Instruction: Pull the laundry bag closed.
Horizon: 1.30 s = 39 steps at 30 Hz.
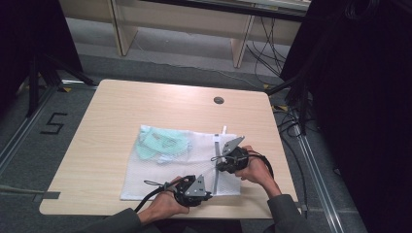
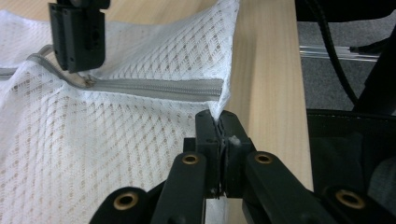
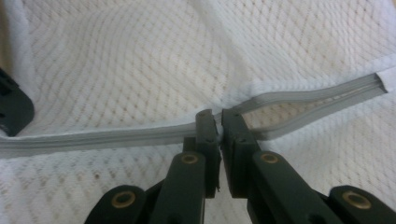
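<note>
Near the table's (image 1: 97,145) 5 o'clock edge lies the mesh bag (image 1: 160,167), zipper (image 2: 154,87) running 12 to 6. Right gripper (image 3: 218,122), closed on the slider, sits at 12; left gripper (image 2: 218,122), clamped on the bag's corner, anchors at 6.

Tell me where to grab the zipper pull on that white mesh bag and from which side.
Take the small metal zipper pull itself, which sits on the grey zipper where closed teeth meet the open part. Come from above, jaws straddling the zipper line, since the mesh bag lies flat. The right gripper is already shut there, while the left gripper pinches the bag's corner beyond the zipper's end.
</note>
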Tool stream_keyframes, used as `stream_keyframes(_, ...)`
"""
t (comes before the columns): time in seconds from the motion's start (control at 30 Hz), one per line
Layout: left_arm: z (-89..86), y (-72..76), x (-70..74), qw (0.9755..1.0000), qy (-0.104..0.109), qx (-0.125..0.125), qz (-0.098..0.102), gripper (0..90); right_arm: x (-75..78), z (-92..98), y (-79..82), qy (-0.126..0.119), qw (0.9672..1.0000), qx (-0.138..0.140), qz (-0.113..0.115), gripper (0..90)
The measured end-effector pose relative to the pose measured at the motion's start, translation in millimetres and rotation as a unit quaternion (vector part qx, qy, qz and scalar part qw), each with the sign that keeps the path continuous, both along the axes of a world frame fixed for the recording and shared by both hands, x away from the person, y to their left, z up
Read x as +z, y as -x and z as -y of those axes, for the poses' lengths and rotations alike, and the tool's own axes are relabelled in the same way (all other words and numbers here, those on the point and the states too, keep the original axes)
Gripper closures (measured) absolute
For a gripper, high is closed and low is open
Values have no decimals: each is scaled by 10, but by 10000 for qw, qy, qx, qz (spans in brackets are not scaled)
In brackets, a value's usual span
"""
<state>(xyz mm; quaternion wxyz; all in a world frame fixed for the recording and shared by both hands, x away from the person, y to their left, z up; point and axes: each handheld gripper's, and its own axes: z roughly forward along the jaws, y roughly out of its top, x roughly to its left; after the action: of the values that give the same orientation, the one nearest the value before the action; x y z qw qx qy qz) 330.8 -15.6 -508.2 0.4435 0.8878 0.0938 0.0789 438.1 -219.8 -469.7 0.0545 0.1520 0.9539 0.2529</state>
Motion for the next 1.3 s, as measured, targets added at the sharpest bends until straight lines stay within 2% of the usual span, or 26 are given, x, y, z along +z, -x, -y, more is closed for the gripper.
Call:
stream_keyframes(0.03,1,-1,4,10000,-31,-37,6,880,-5,3,-19,-12,10000,90,12,867)
stream_keyframes(0.2,-4,-3,8,10000,17,6,10,880,-1,3,-15,-4,10000,-45,51,867)
stream_keyframes(0.43,6,5,9,10000,74,26,-11,880,10,3,-44,-38,9999,10,102,867)
stream_keyframes(0.53,-10,-11,20,10000,-14,-6,6,880,13,0,-38,-46,9999,-104,70,867)
stream_keyframes(0.63,-7,-6,20,10000,22,21,21,880,17,-1,-46,-32,9999,-90,58,867)
stream_keyframes(0.7,-7,-2,23,10000,-8,-23,12,881,20,1,-65,-11,9999,-26,150,867)
stream_keyframes(0.73,-3,1,22,10000,-24,-13,54,881,20,3,-58,-3,9999,-101,139,867)
stream_keyframes(0.83,3,6,16,10000,-36,-47,24,881,22,13,-67,-42,9998,-120,151,867)
stream_keyframes(0.87,0,2,18,10000,-35,-48,17,881,20,8,-53,-51,9997,-209,78,867)
stream_keyframes(0.9,0,3,20,10000,-18,-33,17,881,18,4,-54,-23,9997,-229,111,867)
stream_keyframes(0.93,3,5,19,10000,10,-9,33,881,19,4,-68,2,9997,-163,202,867)
stream_keyframes(1.1,9,6,12,10000,58,28,11,881,20,4,-88,10,9998,-133,172,867)
stream_keyframes(1.17,1,3,19,10000,-28,-39,27,881,19,8,-98,5,9997,-149,183,867)
stream_keyframes(1.23,5,3,20,10000,-7,-31,7,881,13,4,-93,-29,9996,-259,116,867)
stream_keyframes(1.3,5,6,23,10000,-18,-43,13,882,23,8,-116,18,9997,-157,188,867)
